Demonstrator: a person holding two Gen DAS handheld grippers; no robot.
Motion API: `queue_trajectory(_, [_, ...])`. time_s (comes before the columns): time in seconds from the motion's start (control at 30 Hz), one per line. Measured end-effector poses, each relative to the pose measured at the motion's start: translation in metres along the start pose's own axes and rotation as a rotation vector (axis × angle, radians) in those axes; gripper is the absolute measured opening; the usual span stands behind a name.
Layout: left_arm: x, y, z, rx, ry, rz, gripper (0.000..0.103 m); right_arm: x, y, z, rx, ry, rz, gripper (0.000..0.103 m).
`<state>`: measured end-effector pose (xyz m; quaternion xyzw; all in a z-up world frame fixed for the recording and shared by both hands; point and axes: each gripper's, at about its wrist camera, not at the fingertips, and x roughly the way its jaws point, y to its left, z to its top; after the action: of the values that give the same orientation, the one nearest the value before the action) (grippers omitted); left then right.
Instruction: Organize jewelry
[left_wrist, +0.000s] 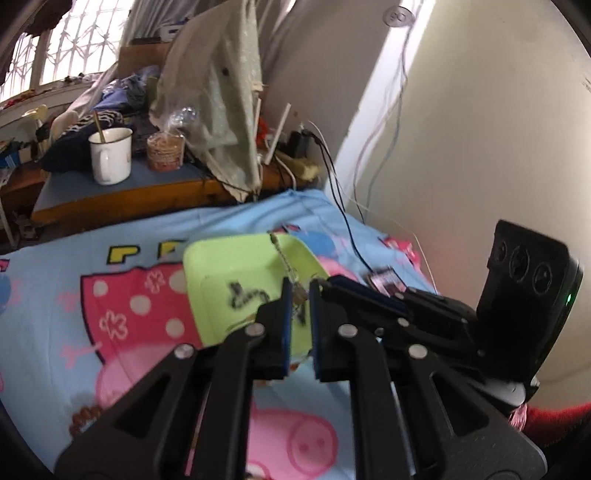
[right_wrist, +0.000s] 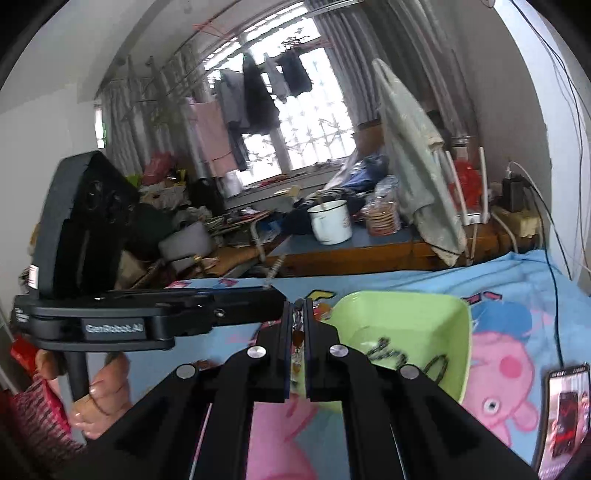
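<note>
working over the cartoon-print blanket (right_wrist: 517, 295), you have both tools raised above the green tray (right_wrist: 461, 332), which lies flat on the bed cover near the wall side, with a phone (right_wrist: 563, 406) lying just beside it toward you. inside the tray you can see dark, blurred loops of jewelry (right_wrist: 391, 354) already resting on its floor, so part of the sorting looks done.

your right gripper (right_wrist: 298, 321) has its jaws pressed nearly together on a dangling piece (right_wrist: 297, 334) with small amber-coloured bits, which hangs down between the pads just to the left of the tray's rim. your left gripper (left_wrist: 298, 295) has its jaws a little apart with a thin metal chain (left_wrist: 284, 258) running up from between them; whether the pads really clamp it or it only passes through the gap, you cannot tell from the left wrist view. in the right wrist view the left tool's tip sits touching or almost touching the right tool's tip, and a short chain end (right_wrist: 275, 267) stands up from that spot, so both tools seem to share one item.

the step in hand reads as carrying or untangling one chain piece before setting it down. next you probably need to let one tool give up its hold, swing the other across the rim, and lower the piece onto a bare patch of the tray floor, apart from the dark loops, so it does not knot with them. motion blur hides the finer links.
</note>
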<state>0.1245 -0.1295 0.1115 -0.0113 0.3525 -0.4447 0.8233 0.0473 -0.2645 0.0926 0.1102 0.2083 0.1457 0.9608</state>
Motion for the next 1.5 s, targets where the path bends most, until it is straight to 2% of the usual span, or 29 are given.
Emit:
queue_trajectory(0.2, [0.049,0.017,0.005,-0.042,0.06,0.005,0.008,0.031,-0.032,-0.008,0.044,0.041,-0.099,0.0])
queue_trajectory(0.3, [0.071,0.024,-0.001,-0.059,0.099,0.062,0.01,0.046,-0.049,-0.02,0.099,0.086,-0.114,0.0])
queue_trajectory(0.33, [0.078,0.027,-0.004,-0.067,0.121,0.09,0.015,0.049,-0.051,-0.024,0.115,0.099,-0.121,0.0])
queue_trajectory(0.37, [0.086,0.032,-0.008,-0.078,0.153,0.108,0.03,0.052,-0.054,-0.028,0.133,0.111,-0.128,0.0])
queue_trajectory(0.4, [0.091,0.037,-0.011,-0.095,0.173,0.131,0.038,0.053,-0.055,-0.031,0.145,0.117,-0.136,0.0])
queue_trajectory(0.5, [0.093,0.049,-0.017,-0.135,0.191,0.138,0.041,0.052,-0.057,-0.038,0.168,0.112,-0.114,0.0])
queue_trajectory(0.53, [0.088,0.051,-0.017,-0.139,0.18,0.14,0.041,0.049,-0.055,-0.038,0.165,0.103,-0.116,0.01])
queue_trajectory(0.57, [0.081,0.052,-0.016,-0.14,0.164,0.14,0.041,0.046,-0.052,-0.038,0.161,0.089,-0.122,0.025])
queue_trajectory(0.6, [0.076,0.053,-0.015,-0.142,0.153,0.133,0.042,0.043,-0.049,-0.037,0.155,0.074,-0.129,0.027])
queue_trajectory(0.83, [0.018,0.049,-0.024,-0.11,0.067,0.142,0.042,0.025,-0.024,-0.034,0.108,0.043,-0.109,0.027])
queue_trajectory(0.93, [-0.005,0.052,-0.037,-0.107,0.047,0.151,0.042,0.019,-0.012,-0.038,0.095,0.059,-0.082,0.027])
queue_trajectory(1.03, [-0.026,0.06,-0.055,-0.109,0.037,0.183,0.042,0.02,0.003,-0.046,0.067,0.117,-0.018,0.027])
queue_trajectory(1.1, [-0.037,0.066,-0.069,-0.113,0.04,0.207,0.042,0.027,0.02,-0.053,0.025,0.183,0.049,0.021])
queue_trajectory(1.17, [-0.043,0.071,-0.081,-0.116,0.05,0.228,0.042,0.034,0.035,-0.061,-0.011,0.243,0.095,0.009])
queue_trajectory(1.23, [-0.05,0.078,-0.098,-0.126,0.059,0.253,0.042,0.044,0.047,-0.07,-0.039,0.306,0.124,0.001])
queue_trajectory(1.37, [-0.063,0.09,-0.126,-0.174,0.063,0.254,0.042,0.062,0.06,-0.086,-0.071,0.411,0.132,0.0])
queue_trajectory(1.5, [-0.068,0.1,-0.152,-0.223,0.077,0.247,0.042,0.073,0.077,-0.098,-0.105,0.472,0.15,0.0])
